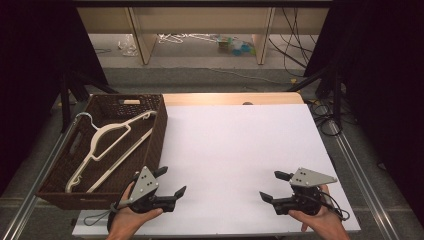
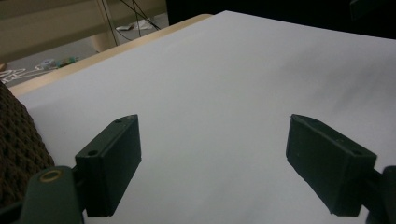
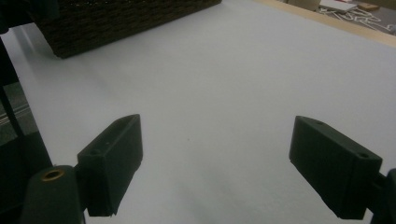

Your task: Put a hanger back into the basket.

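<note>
Just right of the basket (image 1: 159, 131), at its near corner, the left tool (image 1: 171, 181) hovers with jaws spread wide, gripping nothing. Well right of the basket, the right tool (image 1: 271, 186) hangs equally released above the white table (image 1: 235, 145). Inside the basket lie two hangers (image 1: 107, 142).

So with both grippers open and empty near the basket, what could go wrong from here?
1. The hanger lies slanted in the basket, its hook up against the far left rim; lifting it may snag the hook on the weave.
2. The left gripper hovers right beside the basket's near corner and could knock it when reaching in.
</note>
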`<state>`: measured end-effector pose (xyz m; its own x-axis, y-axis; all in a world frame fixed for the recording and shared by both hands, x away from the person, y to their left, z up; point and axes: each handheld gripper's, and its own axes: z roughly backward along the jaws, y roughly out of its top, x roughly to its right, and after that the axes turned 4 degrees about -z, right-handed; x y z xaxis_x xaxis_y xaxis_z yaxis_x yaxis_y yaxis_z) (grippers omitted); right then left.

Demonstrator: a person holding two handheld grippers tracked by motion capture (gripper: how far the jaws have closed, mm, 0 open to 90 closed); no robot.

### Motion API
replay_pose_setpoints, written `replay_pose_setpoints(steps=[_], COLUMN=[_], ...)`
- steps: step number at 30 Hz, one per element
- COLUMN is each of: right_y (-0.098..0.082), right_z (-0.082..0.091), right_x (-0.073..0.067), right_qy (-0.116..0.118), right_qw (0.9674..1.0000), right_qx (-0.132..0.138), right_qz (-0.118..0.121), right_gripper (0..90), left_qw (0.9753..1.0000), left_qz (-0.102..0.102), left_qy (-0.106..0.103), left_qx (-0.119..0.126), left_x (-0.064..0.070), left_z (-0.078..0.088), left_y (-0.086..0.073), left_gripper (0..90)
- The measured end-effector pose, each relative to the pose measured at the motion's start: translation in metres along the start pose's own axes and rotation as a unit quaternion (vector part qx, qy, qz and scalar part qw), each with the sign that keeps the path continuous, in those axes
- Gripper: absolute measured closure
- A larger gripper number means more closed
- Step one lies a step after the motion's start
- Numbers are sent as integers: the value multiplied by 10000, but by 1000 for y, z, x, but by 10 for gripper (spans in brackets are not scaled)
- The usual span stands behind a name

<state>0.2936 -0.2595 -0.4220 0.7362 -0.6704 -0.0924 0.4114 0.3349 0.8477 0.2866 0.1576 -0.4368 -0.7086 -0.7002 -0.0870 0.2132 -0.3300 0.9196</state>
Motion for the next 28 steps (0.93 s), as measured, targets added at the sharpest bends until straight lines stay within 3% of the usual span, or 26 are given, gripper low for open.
replay_pose_setpoints(steps=[2,4,6,7,11,13,28], right_y=[-3,-6,-7,-8,-10,-10,-11], right_z=[3,2,2,1,-3,-4,-5], right_x=[-2,-3,-2,-2,-2,-2,-1], right_qy=[-19,28,-34,-26,85,-23,103], right_qw=[10000,10000,10000,10000,9998,9999,9998], right_qx=[34,59,-21,-35,-184,-84,-192], right_qz=[12,-25,-23,-3,-6,56,-38], right_gripper=[181,181,180,180,180,177,175], left_qw=[10000,10000,9999,9999,9999,9999,9999], left_qz=[-34,52,-15,74,32,44,76], left_qy=[89,56,91,80,93,97,61], left_qx=[5,40,60,70,94,87,99], left_x=[0,1,0,1,-1,-1,-1], left_z=[1,2,4,4,4,4,5], left_y=[-2,-2,-2,-2,-3,-3,-3], left_gripper=[180,180,180,180,180,180,181])
